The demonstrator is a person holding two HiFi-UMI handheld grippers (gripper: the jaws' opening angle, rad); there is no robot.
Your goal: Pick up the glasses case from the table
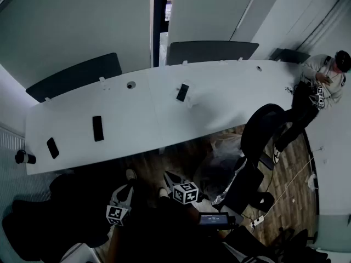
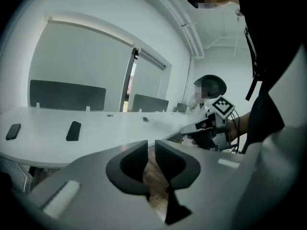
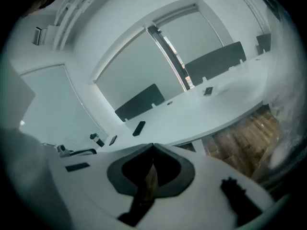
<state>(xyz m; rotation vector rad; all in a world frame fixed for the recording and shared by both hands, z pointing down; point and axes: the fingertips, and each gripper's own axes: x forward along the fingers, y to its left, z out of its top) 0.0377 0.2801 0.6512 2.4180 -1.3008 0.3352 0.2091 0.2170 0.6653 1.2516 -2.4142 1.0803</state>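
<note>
Lying flat on the long white table point(image 1: 219, 108), the black oblong glasses case point(image 1: 97, 128) sits well ahead and slightly left of the left gripper point(image 2: 149, 162), nearer it than the right gripper point(image 3: 152, 169), long axis running away from the person, both grippers clenched on nothing.

Table point(image 1: 137, 119): plain white.
Flat oblong items on it, three: left one point(image 1: 52, 147), middle one point(image 1: 98, 128), right one point(image 1: 182, 92), all black.
Cup point(image 1: 24, 157): dark, almost black.
Partition panels point(image 1: 74, 75): dark grey.
Walls point(image 1: 71, 26): pale grey-white.
Floor point(image 1: 181, 158): brown, wood-plank pattern.
Chair point(image 1: 263, 127): black.
Left gripper point(image 2: 151, 145): grey body, black jaws.
Right gripper point(image 3: 152, 147): pale grey body, black jaws.
Marker cubes point(image 1: 185, 192): white faces with black square-code patterns.
Seated person point(image 1: 323, 81): light grey top, black trousers.
</note>
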